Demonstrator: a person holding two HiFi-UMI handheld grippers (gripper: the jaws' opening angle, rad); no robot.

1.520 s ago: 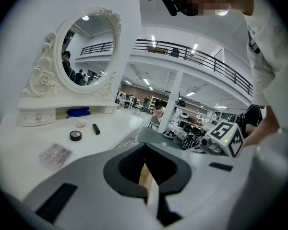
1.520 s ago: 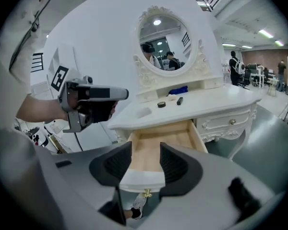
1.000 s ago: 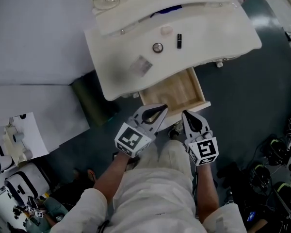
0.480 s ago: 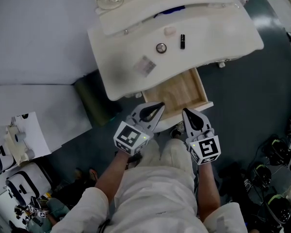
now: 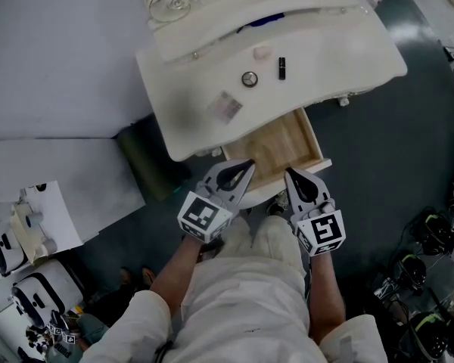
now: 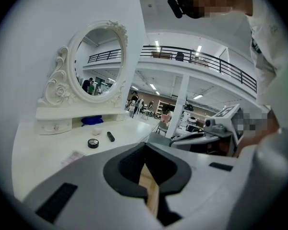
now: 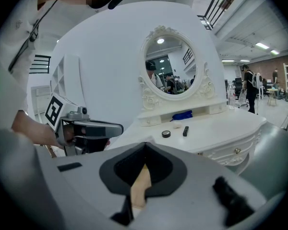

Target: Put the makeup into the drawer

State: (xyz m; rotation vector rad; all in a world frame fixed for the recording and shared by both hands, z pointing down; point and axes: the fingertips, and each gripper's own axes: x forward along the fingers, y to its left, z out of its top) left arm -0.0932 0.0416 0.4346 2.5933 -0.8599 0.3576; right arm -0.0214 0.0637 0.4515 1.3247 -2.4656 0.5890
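Here we are over the open wooden drawer [image 5: 284, 146], with the left gripper [image 5: 247, 166] and right gripper [image 5: 290, 175] both hanging at its front edge, each with its jaws pressed together on nothing. All the makeup sits up on the white dressing table [image 5: 348, 48], none of it in the drawer yet. There is a small round dark compact [image 5: 249, 79], a short black tube [image 5: 282, 67] just beside it, and a pale pink lump [image 5: 262, 52] behind them. A flat pinkish packet [image 5: 227, 107] lies apart, nearer the table's front. We'd judge all four light. The compact looks rigid with a smooth lid, so we'd pinch it across its rim, low down. The tube is stiff but likely to roll, so we'd take it across the middle of its length. The pink lump may be soft, though it's too small to tell, so a gentle squeeze. The packet lies flat and thin, the awkward one: we'd catch it by an edge.
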